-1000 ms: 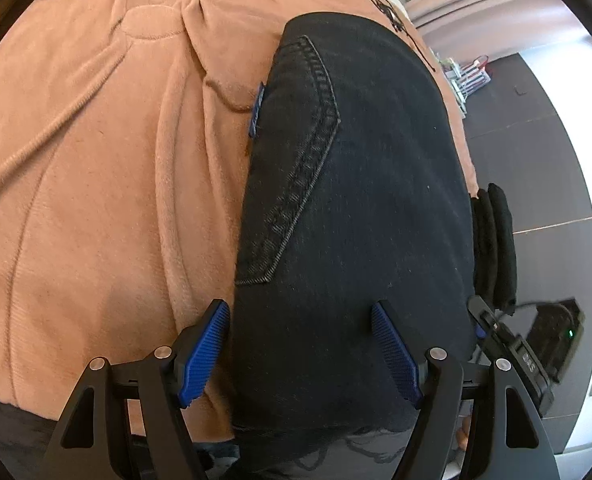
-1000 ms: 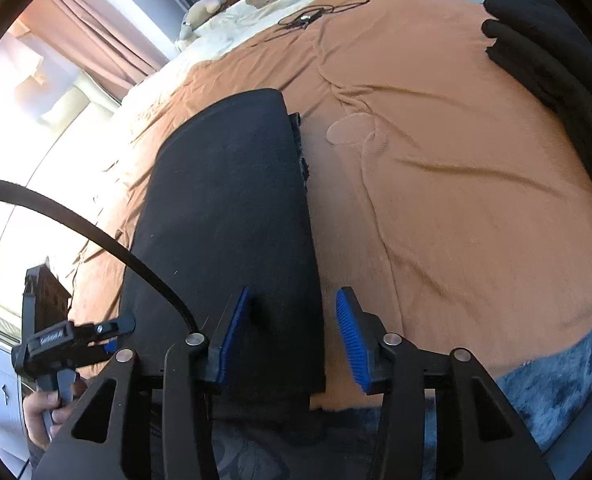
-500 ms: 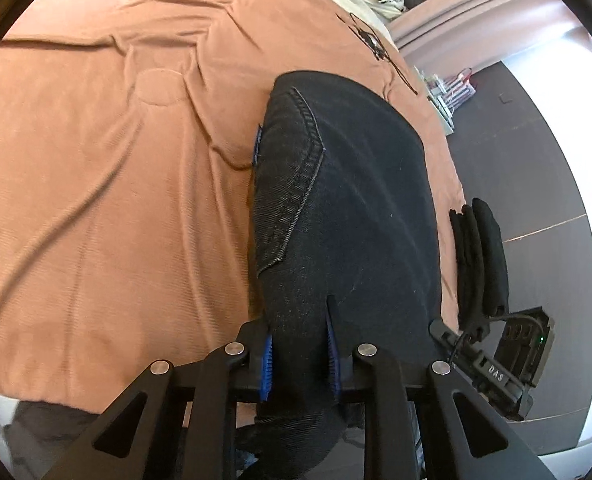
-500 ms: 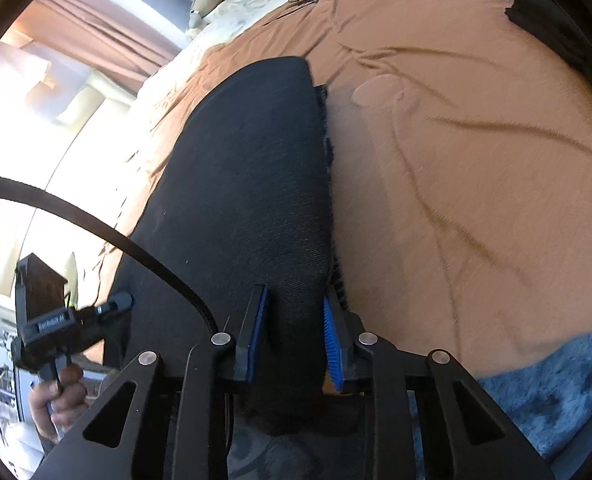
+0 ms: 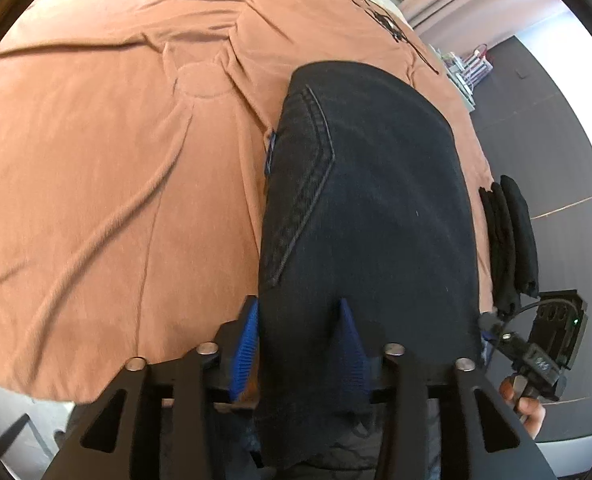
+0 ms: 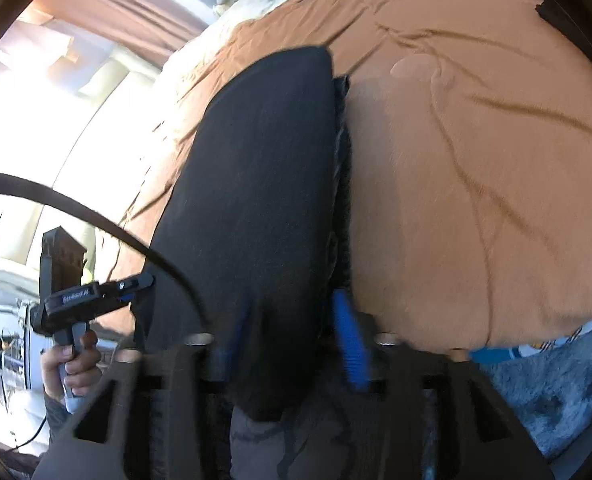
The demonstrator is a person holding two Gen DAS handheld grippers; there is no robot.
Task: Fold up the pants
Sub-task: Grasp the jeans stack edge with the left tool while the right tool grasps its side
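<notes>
The folded black denim pants (back pocket up) lie along the bed's near edge, between both grippers' opening, released jaws.

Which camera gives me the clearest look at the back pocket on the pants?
The left wrist view: the back pocket with its stitching lies sharp on the black pants. The right wrist view shows only plain, blurred dark cloth, no pocket.
</notes>
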